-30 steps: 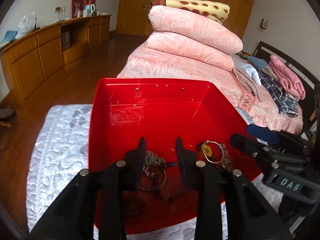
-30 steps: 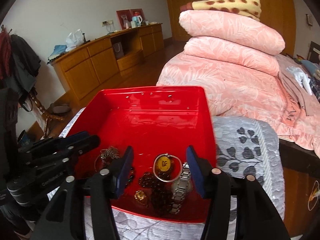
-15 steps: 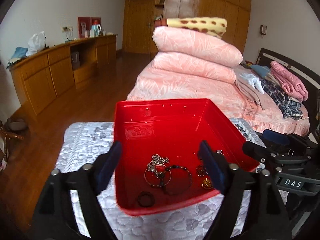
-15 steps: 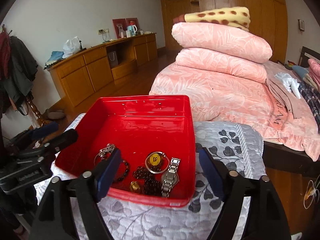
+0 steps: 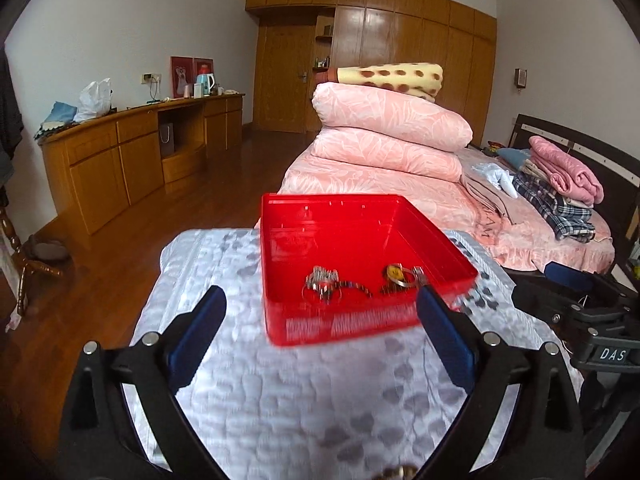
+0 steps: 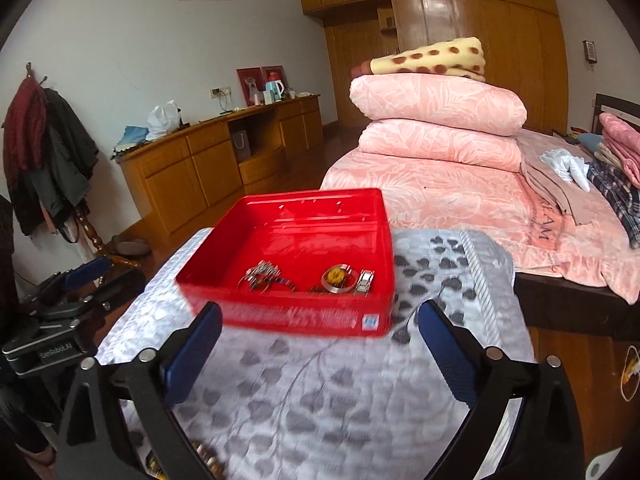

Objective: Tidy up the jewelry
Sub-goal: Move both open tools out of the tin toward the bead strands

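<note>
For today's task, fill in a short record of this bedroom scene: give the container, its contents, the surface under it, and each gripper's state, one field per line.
Container: red box, lid off, resting flat.
Contents: silver watch, ring with yellow disc, chain cluster, beaded bracelet; all in the box's near half.
Surface: grey quilted cover.
Left gripper: open, jaws have just been opening, nothing between them.
Right gripper: open, jaws have just been opening, nothing between them.
Background: bed with stacked pink quilts.

One red box [image 6: 304,236], one watch [image 6: 365,280], two pink quilts [image 6: 436,128].
</note>
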{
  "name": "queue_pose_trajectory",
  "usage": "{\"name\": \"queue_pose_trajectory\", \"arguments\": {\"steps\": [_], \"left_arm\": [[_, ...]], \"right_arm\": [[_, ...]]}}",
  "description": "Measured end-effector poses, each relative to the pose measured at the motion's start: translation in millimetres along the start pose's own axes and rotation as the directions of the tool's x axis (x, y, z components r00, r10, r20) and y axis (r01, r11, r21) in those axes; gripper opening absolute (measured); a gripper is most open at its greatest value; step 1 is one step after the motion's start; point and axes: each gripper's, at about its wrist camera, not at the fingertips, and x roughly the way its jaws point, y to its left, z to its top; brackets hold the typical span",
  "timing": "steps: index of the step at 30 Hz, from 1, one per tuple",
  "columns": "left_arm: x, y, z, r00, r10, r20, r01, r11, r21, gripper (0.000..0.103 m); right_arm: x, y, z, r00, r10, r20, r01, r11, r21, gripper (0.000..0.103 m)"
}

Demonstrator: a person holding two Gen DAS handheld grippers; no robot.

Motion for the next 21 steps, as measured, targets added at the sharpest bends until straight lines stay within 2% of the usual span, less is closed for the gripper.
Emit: {"name": "queue_pose_trajectory", "arguments": {"steps": [9,21], "left_arm": [[-50,0,-33,1.000,0.013,0.022,-0.013,1.000,-0.003,0.095],[-83,4,-65,0.999,0.045,0.017,-0.046,0.999,0.009,0.095]], "right_arm": [[-34,25,-39,1.000,-0.011,0.011,0.011,0.999,-0.032,0.097],[-47,47,-78,1.000,0.009,-0.013,-0.010,0.999,-0.044,0.097]]}}
